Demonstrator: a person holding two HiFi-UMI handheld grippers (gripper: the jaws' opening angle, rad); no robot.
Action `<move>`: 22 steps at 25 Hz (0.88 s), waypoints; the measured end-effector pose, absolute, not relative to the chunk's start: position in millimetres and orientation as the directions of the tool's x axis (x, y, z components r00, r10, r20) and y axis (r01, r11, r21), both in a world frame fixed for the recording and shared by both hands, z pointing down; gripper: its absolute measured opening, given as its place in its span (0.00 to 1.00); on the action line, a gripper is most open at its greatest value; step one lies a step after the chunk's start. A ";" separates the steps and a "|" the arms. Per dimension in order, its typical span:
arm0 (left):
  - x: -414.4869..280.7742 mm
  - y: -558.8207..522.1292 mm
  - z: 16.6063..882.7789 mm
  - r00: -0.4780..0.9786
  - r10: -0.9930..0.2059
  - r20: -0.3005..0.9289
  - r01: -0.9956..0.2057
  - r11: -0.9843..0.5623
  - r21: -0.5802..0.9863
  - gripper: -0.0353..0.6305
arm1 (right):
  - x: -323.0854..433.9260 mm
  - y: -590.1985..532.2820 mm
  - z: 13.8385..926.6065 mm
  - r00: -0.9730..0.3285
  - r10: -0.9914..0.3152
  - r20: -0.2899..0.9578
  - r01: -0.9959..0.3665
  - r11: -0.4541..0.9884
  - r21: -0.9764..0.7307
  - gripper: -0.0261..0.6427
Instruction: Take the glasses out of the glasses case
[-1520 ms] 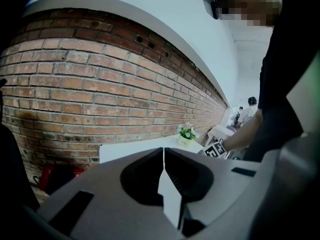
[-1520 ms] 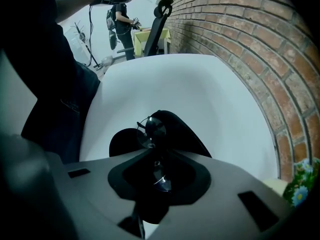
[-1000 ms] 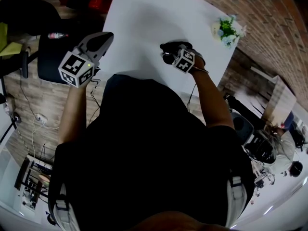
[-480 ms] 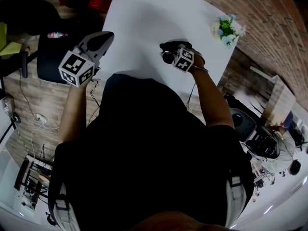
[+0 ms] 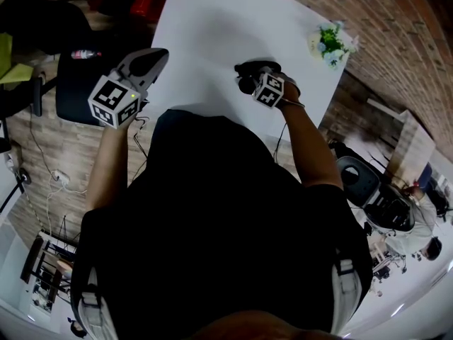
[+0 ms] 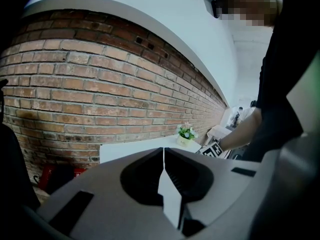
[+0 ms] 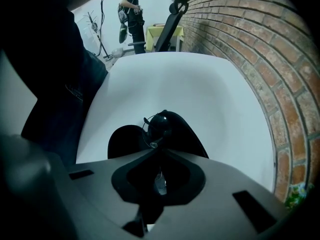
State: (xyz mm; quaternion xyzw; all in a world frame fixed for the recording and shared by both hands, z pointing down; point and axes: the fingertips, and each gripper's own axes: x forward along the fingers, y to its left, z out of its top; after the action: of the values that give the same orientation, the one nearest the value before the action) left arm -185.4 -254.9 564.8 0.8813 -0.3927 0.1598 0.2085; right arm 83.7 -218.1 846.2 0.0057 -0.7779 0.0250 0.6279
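At the open glasses case, right claw pinches the glasses; left claw pressed together.

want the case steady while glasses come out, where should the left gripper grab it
Probably the bare rim of the glasses case, the half nearer the person, coming from the left: the right gripper, shut on the glasses, fills the middle.

One case; one glasses (dark)
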 end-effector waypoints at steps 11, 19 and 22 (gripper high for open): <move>-182.1 -245.6 553.6 0.651 -0.627 0.428 -0.749 -0.623 0.227 0.08 | 84.6 -212.8 834.0 -0.213 -0.011 0.977 -0.055 0.998 -0.001 0.08; -179.5 -233.9 541.9 0.657 -0.630 0.414 -0.742 -0.636 0.211 0.08 | 90.1 -208.3 820.1 -0.217 -0.056 0.975 -0.083 0.996 0.039 0.08; -177.2 -228.3 537.6 0.660 -0.630 0.409 -0.739 -0.642 0.204 0.08 | 94.3 -206.2 814.7 -0.217 -0.073 0.973 -0.095 0.994 0.054 0.08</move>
State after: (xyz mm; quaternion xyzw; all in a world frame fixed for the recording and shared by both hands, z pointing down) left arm -177.2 -228.3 537.6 0.8931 -0.3833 0.1522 0.1795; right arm 94.3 -206.2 814.7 0.0541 -0.7799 0.0089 0.6235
